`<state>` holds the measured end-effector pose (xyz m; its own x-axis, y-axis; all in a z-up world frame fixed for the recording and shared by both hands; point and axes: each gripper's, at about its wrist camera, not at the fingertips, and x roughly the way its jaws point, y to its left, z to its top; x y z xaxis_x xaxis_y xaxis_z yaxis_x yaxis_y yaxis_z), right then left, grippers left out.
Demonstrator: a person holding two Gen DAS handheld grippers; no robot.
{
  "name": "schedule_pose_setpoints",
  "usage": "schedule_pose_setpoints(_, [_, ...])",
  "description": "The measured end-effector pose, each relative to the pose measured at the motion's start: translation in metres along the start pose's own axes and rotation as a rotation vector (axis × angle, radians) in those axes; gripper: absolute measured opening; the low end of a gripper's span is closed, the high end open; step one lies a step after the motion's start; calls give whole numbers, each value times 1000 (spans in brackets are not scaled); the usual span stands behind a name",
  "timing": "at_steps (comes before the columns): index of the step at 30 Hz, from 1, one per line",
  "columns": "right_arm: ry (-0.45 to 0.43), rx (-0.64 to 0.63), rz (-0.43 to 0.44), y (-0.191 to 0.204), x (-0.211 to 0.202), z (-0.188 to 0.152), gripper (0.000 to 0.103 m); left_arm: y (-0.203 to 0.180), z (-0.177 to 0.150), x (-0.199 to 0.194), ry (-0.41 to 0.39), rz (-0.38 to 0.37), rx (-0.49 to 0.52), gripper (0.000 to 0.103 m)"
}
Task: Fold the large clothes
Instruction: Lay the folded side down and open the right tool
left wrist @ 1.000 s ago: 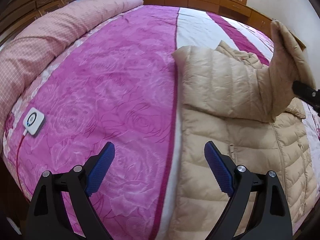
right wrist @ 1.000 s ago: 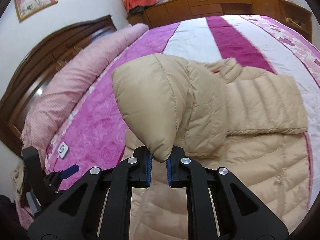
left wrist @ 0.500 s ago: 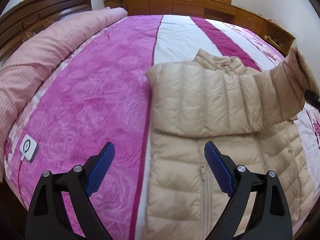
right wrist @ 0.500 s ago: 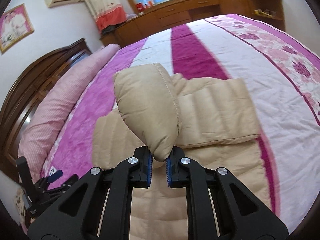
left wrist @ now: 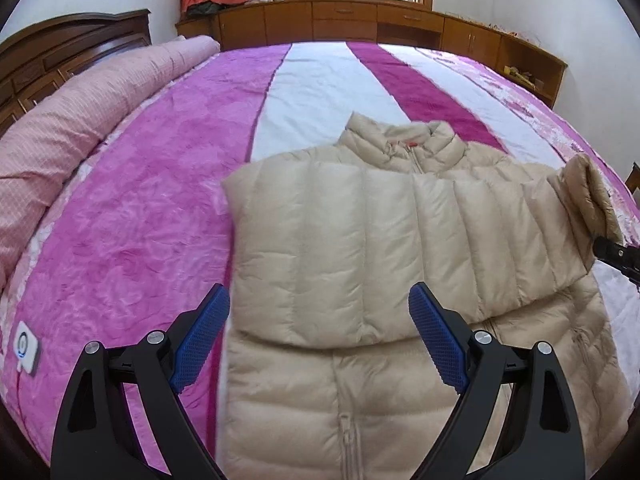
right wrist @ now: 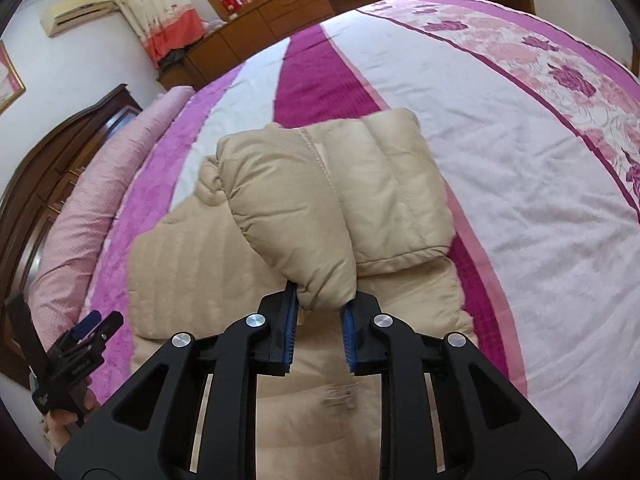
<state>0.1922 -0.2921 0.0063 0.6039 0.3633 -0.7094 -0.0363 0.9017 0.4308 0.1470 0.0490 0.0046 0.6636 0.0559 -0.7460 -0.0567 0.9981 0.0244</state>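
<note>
A beige quilted down jacket (left wrist: 360,264) lies front up on the pink and white bedspread (left wrist: 152,200), one sleeve folded across its chest. My left gripper (left wrist: 320,344) is open and empty, hovering over the jacket's lower left part. My right gripper (right wrist: 318,334) has its jaws parted a little, with the cuff of the other sleeve (right wrist: 304,208) still between the pads, above the jacket's right side. That sleeve and the gripper's tip also show at the right edge of the left wrist view (left wrist: 588,196).
A rolled pink quilt (left wrist: 80,120) lies along the left side by the dark wooden headboard (left wrist: 72,48). A small white controller (left wrist: 26,350) with a cord sits on the bedspread at lower left. Wooden cabinets (left wrist: 360,24) line the far wall under a window.
The right gripper carried the sleeve cuff to the right across the jacket and its jaws have parted slightly. The left gripper swung right, over the jacket, still open.
</note>
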Motion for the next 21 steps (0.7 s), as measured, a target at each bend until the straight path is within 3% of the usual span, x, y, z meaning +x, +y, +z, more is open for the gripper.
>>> schedule_pose_setpoints(6, [-23,15,-65,-21,2,5,41,-5,-4,30,55,1,-20,88])
schedule_pose_setpoints(14, [-41,-2,-202,-49,18,15,41,-6,-6,48,84,14,-24,88])
schedule_pose_setpoints(21, [-18,4,-203,-60,31,10,44,3,-10,42,71,10,-48,88])
